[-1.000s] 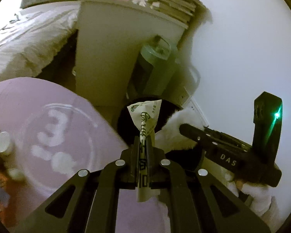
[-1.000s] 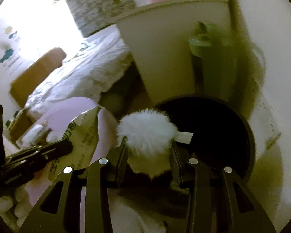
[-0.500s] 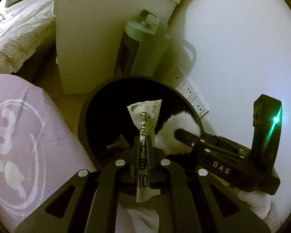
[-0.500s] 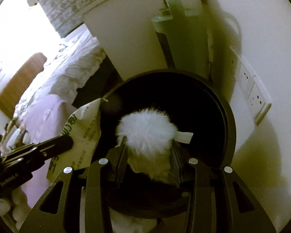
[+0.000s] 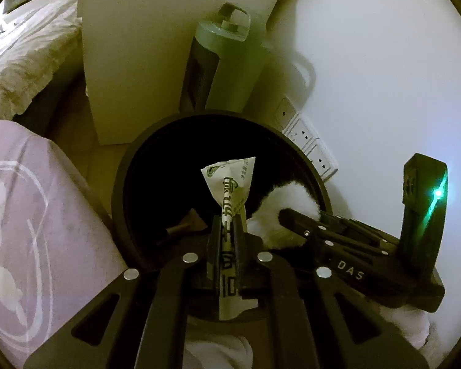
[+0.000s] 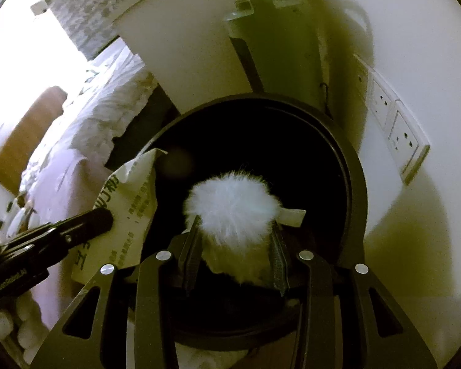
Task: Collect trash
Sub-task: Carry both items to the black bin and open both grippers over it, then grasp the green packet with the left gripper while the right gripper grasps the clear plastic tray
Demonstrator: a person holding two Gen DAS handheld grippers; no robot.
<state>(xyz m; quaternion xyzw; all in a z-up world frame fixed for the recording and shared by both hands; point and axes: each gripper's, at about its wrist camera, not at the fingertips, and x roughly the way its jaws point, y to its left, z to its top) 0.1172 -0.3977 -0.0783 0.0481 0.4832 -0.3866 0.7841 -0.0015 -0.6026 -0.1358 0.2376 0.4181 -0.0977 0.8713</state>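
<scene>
Both loads hang over the round black bin (image 6: 358, 184). The right gripper (image 6: 235, 240), fingers parting around the white fluffy pom-pom (image 6: 233, 206), may snag its fur; the left gripper (image 5: 227, 240), fingers loosening on the printed paper wrapper (image 5: 230, 190), could drop it onto the near-left rim.

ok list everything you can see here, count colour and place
bin: 1, black, round, on the floor below both grippers
wrapper: 1, white with dark print, over the bin
fluffy ball: 1, white, over the bin
cabinet: 1, white, behind the bin
tall appliance: 1, pale green, between cabinet and wall
wall sockets: a row, white, right wall
bedding: white, far left
purple fabric: 1, white print, left of bin
left gripper: black, shut on wrapper, jaws opening
right gripper: black, around fluffy ball, jaws opening
</scene>
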